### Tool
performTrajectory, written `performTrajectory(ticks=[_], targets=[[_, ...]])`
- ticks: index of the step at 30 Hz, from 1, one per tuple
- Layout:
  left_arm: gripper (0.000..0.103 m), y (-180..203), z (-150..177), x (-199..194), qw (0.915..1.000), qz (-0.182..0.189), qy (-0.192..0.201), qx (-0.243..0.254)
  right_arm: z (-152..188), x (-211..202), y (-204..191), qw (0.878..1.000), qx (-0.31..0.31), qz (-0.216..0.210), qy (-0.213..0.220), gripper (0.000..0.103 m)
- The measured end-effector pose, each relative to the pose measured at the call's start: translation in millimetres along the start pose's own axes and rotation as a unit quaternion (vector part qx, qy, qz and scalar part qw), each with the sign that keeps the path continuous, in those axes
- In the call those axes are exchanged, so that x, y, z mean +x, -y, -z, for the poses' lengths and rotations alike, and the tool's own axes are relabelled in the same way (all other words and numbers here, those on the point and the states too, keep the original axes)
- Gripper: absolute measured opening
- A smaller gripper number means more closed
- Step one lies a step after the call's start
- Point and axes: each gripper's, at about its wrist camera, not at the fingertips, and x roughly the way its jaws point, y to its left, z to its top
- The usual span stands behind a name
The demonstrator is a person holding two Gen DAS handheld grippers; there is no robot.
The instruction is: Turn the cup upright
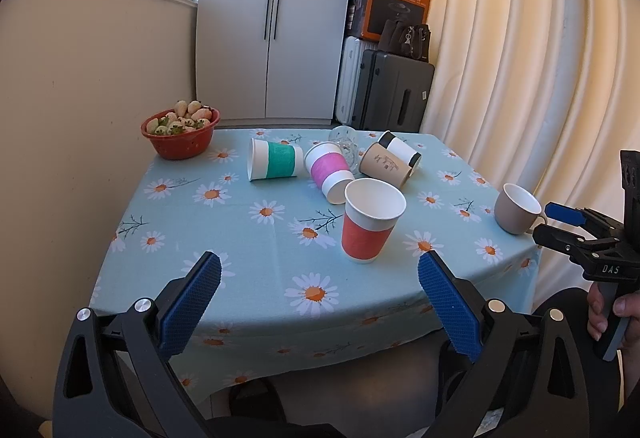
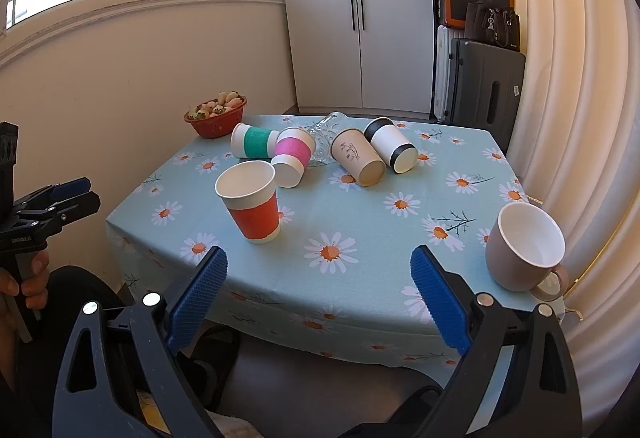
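A red-sleeved paper cup (image 1: 370,222) (image 2: 250,203) stands upright near the table's front. Behind it, lying on their sides, are a green-sleeved cup (image 1: 274,159) (image 2: 254,141), a pink-sleeved cup (image 1: 328,171) (image 2: 292,155), a clear glass (image 1: 346,143) (image 2: 324,135), a kraft cup (image 1: 386,165) (image 2: 358,157) and a black-and-white cup (image 1: 402,149) (image 2: 392,145). A beige mug (image 1: 516,207) (image 2: 524,248) stands upright at the right front corner. My left gripper (image 1: 320,302) is open and empty before the front edge. My right gripper (image 2: 320,294) is open and empty, also before the front edge.
A red bowl of strawberries (image 1: 180,135) (image 2: 216,117) sits at the table's back left. The daisy tablecloth (image 1: 260,258) (image 2: 360,278) hangs over the front edge. A wall is left, a curtain right, a cabinet and suitcases behind.
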Motion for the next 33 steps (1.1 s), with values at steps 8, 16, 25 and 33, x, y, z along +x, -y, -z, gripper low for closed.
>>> performTrajectory(ticks=[8, 16, 25, 33], targets=[[0.096, -0.3, 0.2, -0.1, 1.0000, 0.000, 0.000, 0.000, 0.1, 0.3, -0.5, 1.000, 0.000, 0.000, 0.000, 0.092], [0.096, -1.5, 1.3, 0.8, 1.0000, -0.001, -0.002, 0.003, 0.4, -0.1, 0.0, 1.000, -0.001, 0.000, 0.000, 0.092], [0.096, -1.8, 0.5, 1.2, 1.0000, 0.000, -0.002, 0.001, 0.3, -0.2, 0.3, 1.000, -0.001, 0.000, -0.001, 0.092], [0.096, -0.5, 0.1, 1.1, 1.0000, -0.001, -0.002, 0.002, 0.4, 0.2, 0.1, 1.000, -0.002, 0.000, -0.001, 0.092]])
